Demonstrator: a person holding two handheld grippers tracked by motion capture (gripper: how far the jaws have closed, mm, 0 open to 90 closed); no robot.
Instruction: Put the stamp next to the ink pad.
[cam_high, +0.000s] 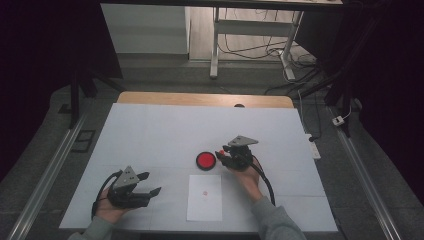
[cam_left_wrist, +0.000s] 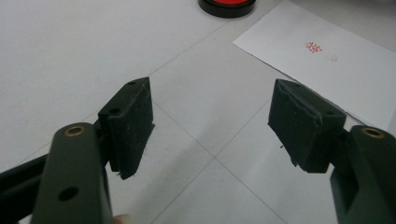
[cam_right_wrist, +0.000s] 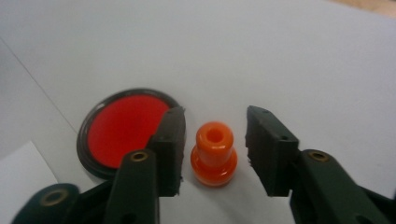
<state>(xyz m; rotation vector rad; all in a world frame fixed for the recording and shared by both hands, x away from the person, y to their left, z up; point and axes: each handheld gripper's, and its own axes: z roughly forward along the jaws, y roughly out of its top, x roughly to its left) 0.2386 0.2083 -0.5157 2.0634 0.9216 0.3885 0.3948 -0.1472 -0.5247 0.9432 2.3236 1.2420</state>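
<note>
between the parted jaws of the right gripper (cam_right_wrist: 214, 149), untouched: small glossy orange stamp (cam_right_wrist: 214, 156), upright, round hole on top, at three o'clock of red ink pad (cam_right_wrist: 123, 133). left gripper (cam_left_wrist: 212, 126) open, empty.

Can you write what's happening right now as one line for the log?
right gripper: open, orange stamp standing between jaws, not held | left gripper: open, empty | red ink pad: beside stamp | paper: red mark
</note>
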